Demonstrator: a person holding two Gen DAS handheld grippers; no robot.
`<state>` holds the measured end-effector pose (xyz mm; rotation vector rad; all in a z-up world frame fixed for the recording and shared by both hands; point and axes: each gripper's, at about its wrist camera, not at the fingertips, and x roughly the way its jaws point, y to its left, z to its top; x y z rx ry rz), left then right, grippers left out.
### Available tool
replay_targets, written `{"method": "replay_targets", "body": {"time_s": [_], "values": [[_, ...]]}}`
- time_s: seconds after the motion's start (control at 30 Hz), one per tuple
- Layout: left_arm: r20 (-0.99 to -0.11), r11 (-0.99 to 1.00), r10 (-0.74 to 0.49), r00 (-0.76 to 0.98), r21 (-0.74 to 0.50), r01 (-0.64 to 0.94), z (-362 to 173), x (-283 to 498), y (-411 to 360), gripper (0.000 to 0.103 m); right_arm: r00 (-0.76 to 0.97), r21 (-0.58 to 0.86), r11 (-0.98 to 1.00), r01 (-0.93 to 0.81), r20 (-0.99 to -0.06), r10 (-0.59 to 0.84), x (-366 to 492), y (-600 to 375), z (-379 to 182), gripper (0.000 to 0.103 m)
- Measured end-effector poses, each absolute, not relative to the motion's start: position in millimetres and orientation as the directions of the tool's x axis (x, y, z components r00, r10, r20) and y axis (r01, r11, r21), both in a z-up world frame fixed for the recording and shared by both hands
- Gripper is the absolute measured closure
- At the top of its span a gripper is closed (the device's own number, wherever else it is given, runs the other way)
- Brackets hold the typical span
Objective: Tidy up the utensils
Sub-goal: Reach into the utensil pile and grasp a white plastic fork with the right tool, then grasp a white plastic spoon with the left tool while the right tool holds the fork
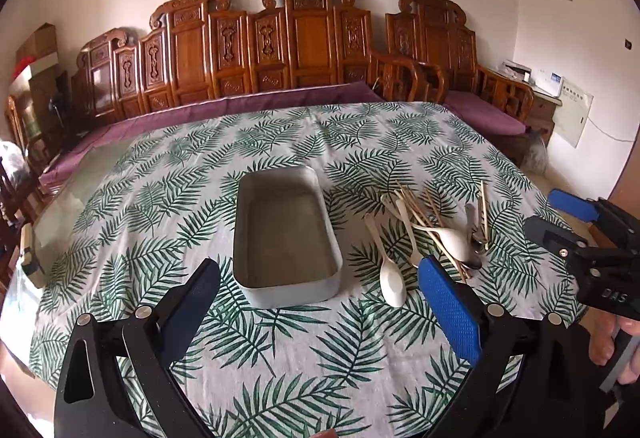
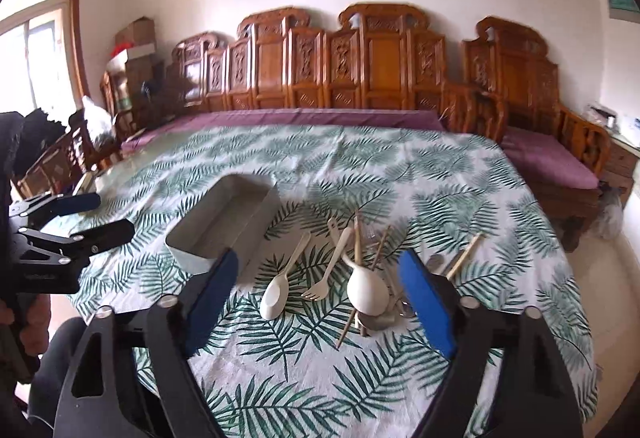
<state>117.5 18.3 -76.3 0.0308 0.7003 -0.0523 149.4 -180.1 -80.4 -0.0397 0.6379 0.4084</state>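
Note:
An empty grey rectangular tray (image 1: 240, 238) (image 2: 188, 246) stands in the middle of the leaf-print table. To its right lies a loose pile of utensils: a white spoon (image 1: 390, 284) (image 2: 276, 294), a white fork (image 2: 318, 288), a large white ladle spoon (image 1: 454, 238) (image 2: 366, 290), wooden chopsticks (image 1: 430, 216) (image 2: 464, 256) and metal spoons (image 1: 476, 234). My left gripper (image 1: 320, 282) is open and empty, above the tray's near end. My right gripper (image 2: 320, 274) is open and empty, above the near side of the pile; it also shows in the left wrist view (image 1: 560, 214).
The table with the leaf-print cloth (image 1: 280, 350) is round, with a bare glass patch at the far left (image 1: 64, 202). A carved wooden bench with purple cushions (image 1: 280, 50) runs behind it. The left gripper shows at the left edge of the right wrist view (image 2: 88, 216).

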Motion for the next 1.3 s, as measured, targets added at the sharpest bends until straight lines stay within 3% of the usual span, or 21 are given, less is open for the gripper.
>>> {"method": "replay_targets", "body": {"time_s": [0.47, 0.67, 0.9, 1.03, 1.13, 1.3], "values": [[-0.689, 0.995, -0.089, 0.719, -0.037, 0.089, -101, 157, 22, 0.008, 0.495, 0.103, 0.882, -0.46, -0.795, 0.351, 257, -137, -176, 0.073], [-0.702, 0.994, -0.106, 0.704, -0.046, 0.104, -105, 168, 20, 0.008, 0.442, 0.091, 0.887, -0.453, -0.841, 0.312, 286, -127, -202, 0.082], [-0.709, 0.995, -0.097, 0.698, -0.041, 0.096, -106, 178, 18, 0.008, 0.438, 0.014, 0.893, -0.45, -0.868, 0.234, 302, -116, -218, 0.084], [-0.724, 0.995, -0.092, 0.684, -0.04, 0.091, -109, 181, 17, 0.008, 0.441, 0.01, 0.895, -0.446, -0.868, 0.23, 303, -115, -218, 0.084], [-0.734, 0.995, -0.084, 0.674, -0.031, 0.09, -111, 184, 14, 0.008, 0.436, 0.022, 0.898, -0.44, -0.868, 0.235, 304, -120, -217, 0.095], [-0.737, 0.995, -0.079, 0.671, -0.018, 0.098, -110, 185, 5, 0.008, 0.416, 0.063, 0.899, -0.434, -0.871, 0.262, 298, -130, -213, 0.095]]}}
